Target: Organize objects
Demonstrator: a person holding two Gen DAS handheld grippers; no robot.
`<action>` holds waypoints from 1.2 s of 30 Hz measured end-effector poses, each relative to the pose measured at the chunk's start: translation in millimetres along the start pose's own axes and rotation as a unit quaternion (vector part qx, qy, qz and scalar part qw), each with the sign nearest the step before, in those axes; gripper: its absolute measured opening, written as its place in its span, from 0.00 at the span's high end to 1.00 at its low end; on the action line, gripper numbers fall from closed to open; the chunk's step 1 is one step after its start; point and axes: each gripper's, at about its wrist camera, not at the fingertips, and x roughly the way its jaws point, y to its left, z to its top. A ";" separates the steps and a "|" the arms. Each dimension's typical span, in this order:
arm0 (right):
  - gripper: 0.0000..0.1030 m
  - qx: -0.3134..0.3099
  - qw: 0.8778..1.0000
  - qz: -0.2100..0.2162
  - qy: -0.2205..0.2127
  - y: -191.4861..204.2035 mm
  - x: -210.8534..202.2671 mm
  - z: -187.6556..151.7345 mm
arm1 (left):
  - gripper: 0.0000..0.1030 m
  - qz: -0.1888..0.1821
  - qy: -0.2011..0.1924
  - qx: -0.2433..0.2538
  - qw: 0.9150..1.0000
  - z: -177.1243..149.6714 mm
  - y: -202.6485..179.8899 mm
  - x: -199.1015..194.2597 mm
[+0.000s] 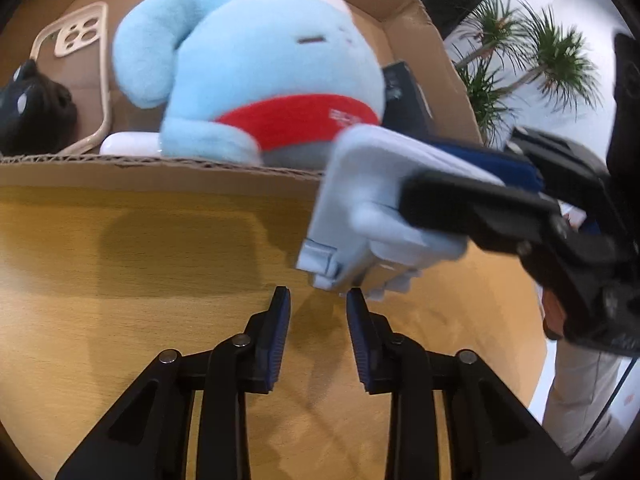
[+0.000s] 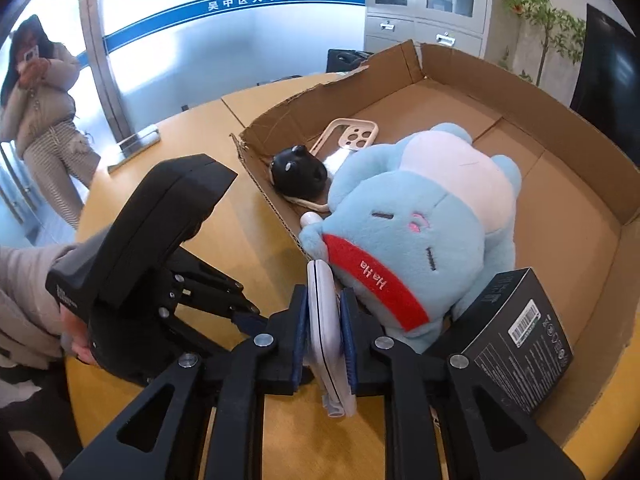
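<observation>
My right gripper (image 2: 324, 300) is shut on a flat pale lavender case (image 2: 325, 332), held on edge just over the near wall of a cardboard box (image 2: 580, 148). In the left wrist view the case (image 1: 360, 208) hangs over the wooden table (image 1: 140, 280), with the right gripper (image 1: 440, 178) clamped on its far side. My left gripper (image 1: 317, 294) is open; its right fingertip (image 1: 354, 300) sits just under the case's lower corner, with nothing between the pads. A blue plush with a red scarf (image 2: 416, 236) lies in the box.
The box also holds a black toy (image 2: 298, 174), a beige phone case (image 2: 352, 136), a small white item (image 1: 128, 144) and a black carton (image 2: 516, 336). A person (image 2: 44, 120) stands at the far left. Potted plants (image 1: 520, 52) are beyond the box.
</observation>
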 end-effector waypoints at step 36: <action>0.90 0.025 0.989 0.022 -0.143 22.9 -88.9 71.2 | 0.21 -0.015 -0.154 0.095 0.983 44.3 -19.6 -84.7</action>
